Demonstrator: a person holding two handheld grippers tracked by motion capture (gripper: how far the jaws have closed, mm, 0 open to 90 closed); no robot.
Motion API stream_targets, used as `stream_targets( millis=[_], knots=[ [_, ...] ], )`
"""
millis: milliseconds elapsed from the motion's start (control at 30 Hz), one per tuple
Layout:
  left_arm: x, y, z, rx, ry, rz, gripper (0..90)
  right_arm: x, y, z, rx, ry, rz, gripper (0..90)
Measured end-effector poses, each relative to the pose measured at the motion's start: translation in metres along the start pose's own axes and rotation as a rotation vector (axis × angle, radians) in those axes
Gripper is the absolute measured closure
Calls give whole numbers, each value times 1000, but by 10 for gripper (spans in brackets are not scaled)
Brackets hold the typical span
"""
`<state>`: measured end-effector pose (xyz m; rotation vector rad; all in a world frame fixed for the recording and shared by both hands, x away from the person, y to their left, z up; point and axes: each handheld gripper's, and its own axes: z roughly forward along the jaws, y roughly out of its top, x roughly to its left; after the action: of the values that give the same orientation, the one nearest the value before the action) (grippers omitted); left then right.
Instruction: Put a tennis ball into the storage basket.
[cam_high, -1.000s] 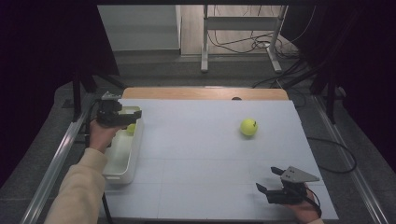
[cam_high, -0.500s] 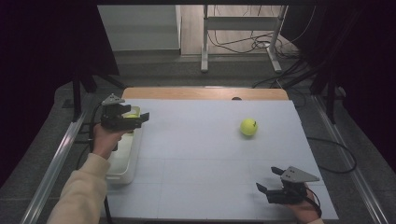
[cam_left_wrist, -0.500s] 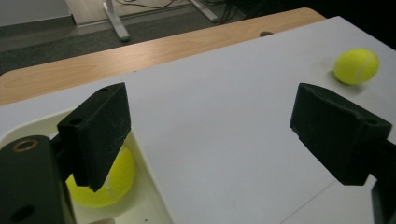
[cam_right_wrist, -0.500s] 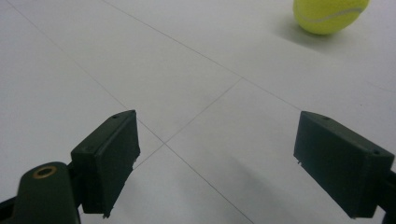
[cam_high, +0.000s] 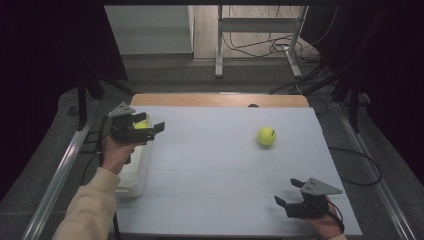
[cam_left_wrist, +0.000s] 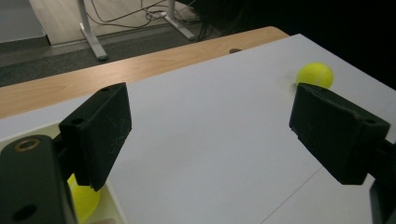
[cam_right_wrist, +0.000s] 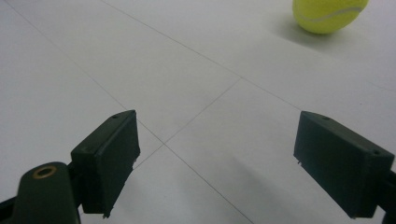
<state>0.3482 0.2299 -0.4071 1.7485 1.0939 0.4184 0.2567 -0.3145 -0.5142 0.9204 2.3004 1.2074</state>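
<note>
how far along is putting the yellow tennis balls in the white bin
Done: one yellow tennis ball lies in the white plastic bin. In hand: nothing; the left gripper, jaws open and just closing a little, hovers over the bin. Left: the second yellow tennis ball sits on the white table.

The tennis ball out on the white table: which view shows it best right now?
The high view: the whole tennis ball sits clear on the table. The right gripper view crops its top; in the left gripper view a pad partly hides it.
</note>
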Motion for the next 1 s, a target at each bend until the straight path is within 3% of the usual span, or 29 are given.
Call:
stream_targets(
  millis=[1000],
  knots=[
    [-39,-2,15,-9,-130,81,138,-1,0,1,1,-4,0,146]
  ],
)
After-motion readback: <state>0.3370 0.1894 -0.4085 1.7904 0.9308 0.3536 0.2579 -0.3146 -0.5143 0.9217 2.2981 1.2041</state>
